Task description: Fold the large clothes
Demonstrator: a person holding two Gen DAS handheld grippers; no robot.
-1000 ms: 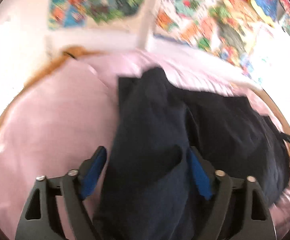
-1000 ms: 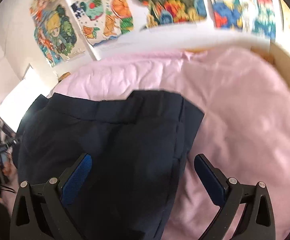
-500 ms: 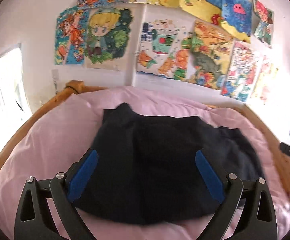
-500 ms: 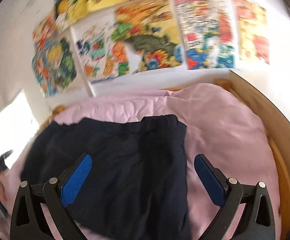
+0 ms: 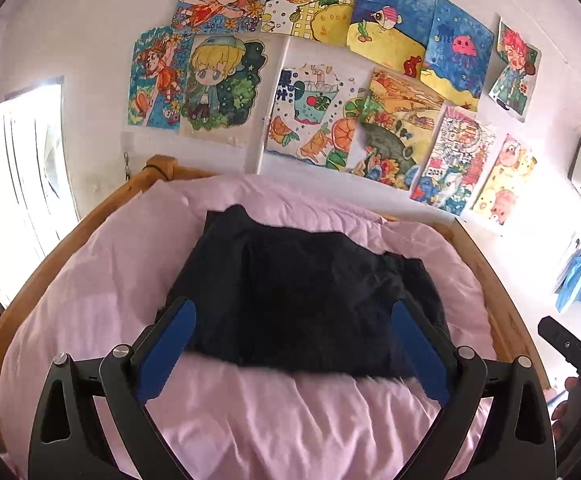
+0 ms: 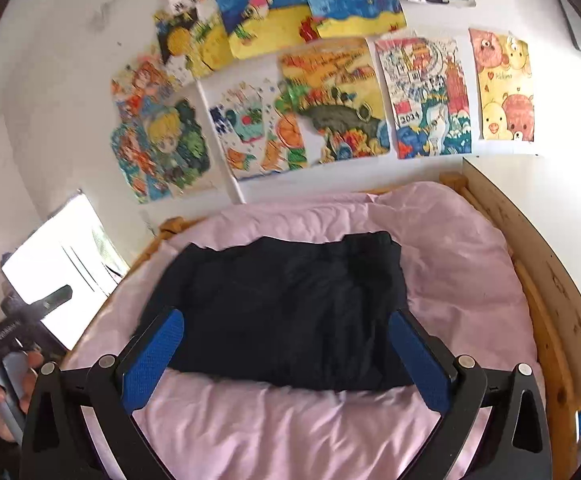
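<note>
Folding looks close to finished, judging by how things lie. One dark navy garment [image 5: 302, 300] sits as a compact, roughly rectangular bundle in the middle of the frame in both wrist views, resting on the pink quilt [image 5: 290, 420] of a bed with a wooden frame [image 6: 546, 280]. I cannot tell what kind of garment it is; the cloth is too dark to read seams or layers.

Neither claw is touching it. The left claw [image 5: 290, 356] is spread wide with nothing between its blue pads [image 5: 166, 354], held back over the bare quilt at the bottom of the frame. The right claw [image 6: 286, 360] stands the same way, wide apart and empty, its pads [image 6: 152, 360] framing the near edge of the bundle without contact.

What may be left is tidying. At the upper left corner of the bundle in the left view a small flap pokes out past the outline, and the right side looks slightly stepped, as if a lower layer peeks from under the top one. The near edge reads fairly straight. Whether another fold is intended I cannot say.

Children's drawings [image 5: 330, 80] cover the wall across the top of both frames.
</note>
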